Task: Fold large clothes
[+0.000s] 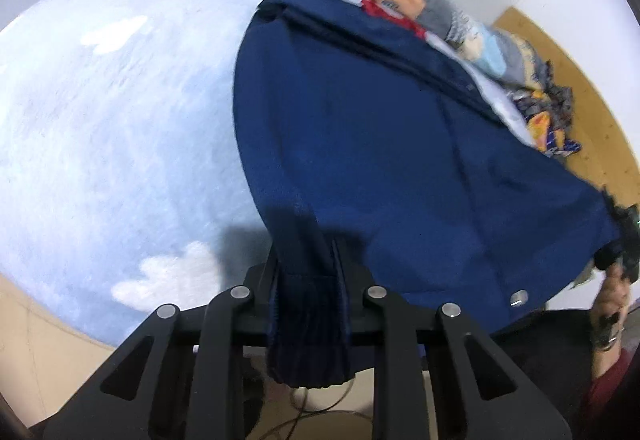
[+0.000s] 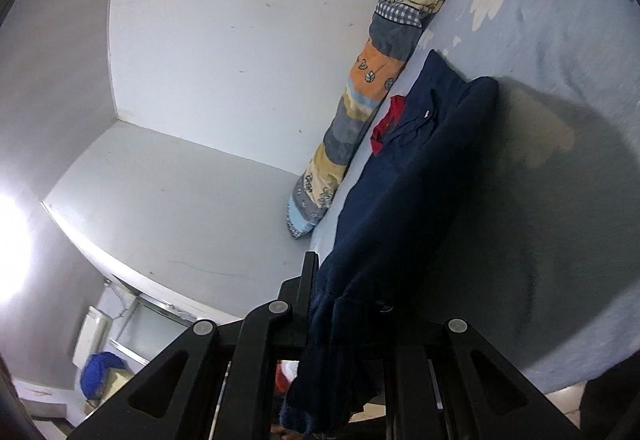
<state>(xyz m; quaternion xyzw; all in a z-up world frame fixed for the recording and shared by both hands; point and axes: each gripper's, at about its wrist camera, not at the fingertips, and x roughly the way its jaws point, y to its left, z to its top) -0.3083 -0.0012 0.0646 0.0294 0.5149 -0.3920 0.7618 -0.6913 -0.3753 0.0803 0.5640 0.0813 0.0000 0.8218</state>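
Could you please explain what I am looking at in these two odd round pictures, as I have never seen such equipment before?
There is no robot here: a person holds a two-finger gripper in each hand, and each carries a wide-angle camera looking along its fingers. One picture comes from the left gripper, the other from the right gripper. Both are shut on a dark blue garment, which lies spread on a light blue bed sheet with white cloud shapes. A rolled patchwork quilt lies along the wall. The person's hand shows at the edge of the left view.
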